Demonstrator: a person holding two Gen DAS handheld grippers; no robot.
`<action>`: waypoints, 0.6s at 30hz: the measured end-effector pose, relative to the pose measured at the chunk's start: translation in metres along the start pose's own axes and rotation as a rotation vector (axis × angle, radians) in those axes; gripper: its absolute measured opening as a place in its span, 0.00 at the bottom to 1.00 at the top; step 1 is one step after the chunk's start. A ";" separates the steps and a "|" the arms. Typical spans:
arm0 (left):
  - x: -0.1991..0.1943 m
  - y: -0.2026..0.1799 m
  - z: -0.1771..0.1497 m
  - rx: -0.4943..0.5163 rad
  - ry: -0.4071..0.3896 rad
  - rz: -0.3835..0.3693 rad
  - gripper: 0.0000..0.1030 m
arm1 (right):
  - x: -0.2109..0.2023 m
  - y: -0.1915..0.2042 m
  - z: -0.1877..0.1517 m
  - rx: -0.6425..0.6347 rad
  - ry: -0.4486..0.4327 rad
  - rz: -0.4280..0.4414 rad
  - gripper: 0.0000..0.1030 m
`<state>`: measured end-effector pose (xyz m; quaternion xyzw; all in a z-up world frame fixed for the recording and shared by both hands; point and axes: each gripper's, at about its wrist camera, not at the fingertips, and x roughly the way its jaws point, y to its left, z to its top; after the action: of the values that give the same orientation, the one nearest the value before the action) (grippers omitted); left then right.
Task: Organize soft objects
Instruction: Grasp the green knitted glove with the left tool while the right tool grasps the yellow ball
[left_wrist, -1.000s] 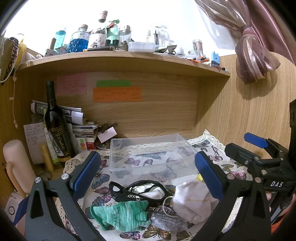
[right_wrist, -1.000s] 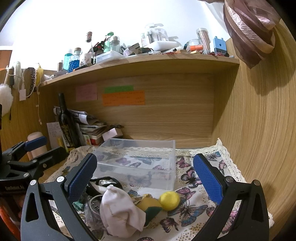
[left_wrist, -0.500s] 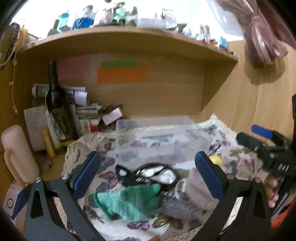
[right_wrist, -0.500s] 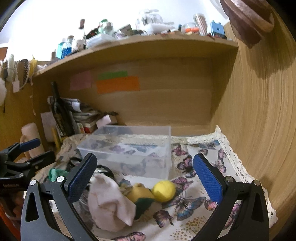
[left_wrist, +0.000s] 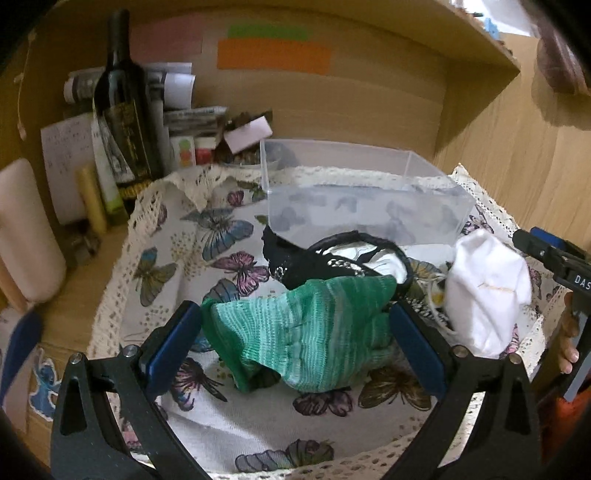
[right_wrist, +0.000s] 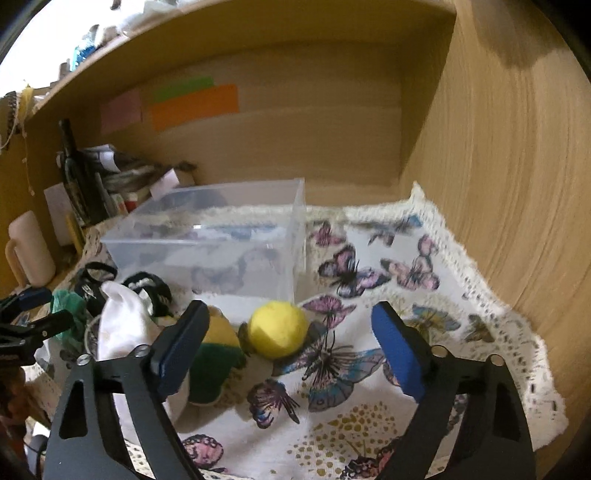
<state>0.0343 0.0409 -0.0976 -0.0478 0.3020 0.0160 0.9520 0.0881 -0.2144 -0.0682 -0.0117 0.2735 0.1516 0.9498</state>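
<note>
Your left gripper (left_wrist: 295, 343) is spread wide, its blue pads on either side of the crumpled green knitted cloth (left_wrist: 306, 339) lying on the butterfly-print tablecloth (left_wrist: 207, 236). Your right gripper (right_wrist: 288, 347) is also wide open, with the fuzzy yellow ball (right_wrist: 277, 328) between its fingers. The clear plastic box (left_wrist: 354, 192) sits just beyond, and a bunched white cloth (left_wrist: 487, 291) lies to the right of the green one.
</note>
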 end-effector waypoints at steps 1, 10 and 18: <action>0.001 0.001 0.000 -0.003 -0.003 -0.003 1.00 | 0.003 -0.002 -0.001 0.004 0.009 -0.001 0.83; 0.001 0.000 0.001 0.004 0.017 -0.053 0.45 | 0.029 -0.008 -0.002 0.053 0.098 0.030 0.72; -0.011 0.010 0.003 -0.016 0.010 -0.054 0.02 | 0.041 -0.012 0.012 0.075 0.150 0.070 0.64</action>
<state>0.0264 0.0509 -0.0898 -0.0638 0.3052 -0.0072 0.9501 0.1313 -0.2134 -0.0802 0.0221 0.3498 0.1732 0.9204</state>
